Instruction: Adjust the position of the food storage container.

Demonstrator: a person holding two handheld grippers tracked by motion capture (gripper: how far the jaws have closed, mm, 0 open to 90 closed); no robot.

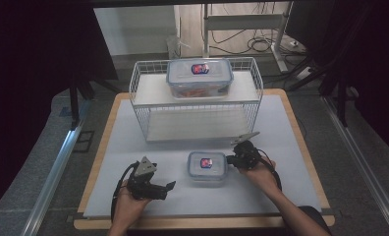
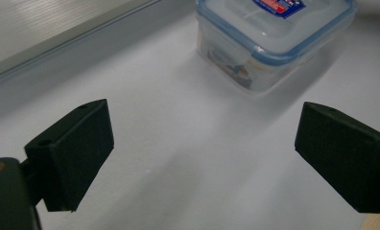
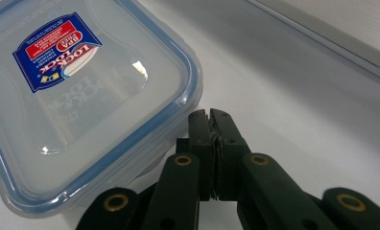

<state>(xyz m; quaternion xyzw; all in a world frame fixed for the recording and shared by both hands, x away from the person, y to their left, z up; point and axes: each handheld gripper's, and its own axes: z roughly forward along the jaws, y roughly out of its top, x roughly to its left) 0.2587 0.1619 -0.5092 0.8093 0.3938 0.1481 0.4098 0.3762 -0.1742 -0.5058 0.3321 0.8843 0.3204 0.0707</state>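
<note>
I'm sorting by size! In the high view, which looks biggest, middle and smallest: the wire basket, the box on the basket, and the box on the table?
1. Wire basket, clearly biggest.
2. Box on the basket.
3. Box on the table, smallest, even though it sits nearer the camera.

White-topped table with wire basket and small lidded container.

Left gripper: both black jaws rise from bottom edge, set wide apart, nothing between pads. White table surface bare between them. Small clear container with blue-rimmed lid ahead, upper right, well clear of both jaws; top cut off by frame edge. Red-blue label partly visible on lid. Dark contents seen through side wall, unidentifiable. Grey ridged strip upper left.
</note>
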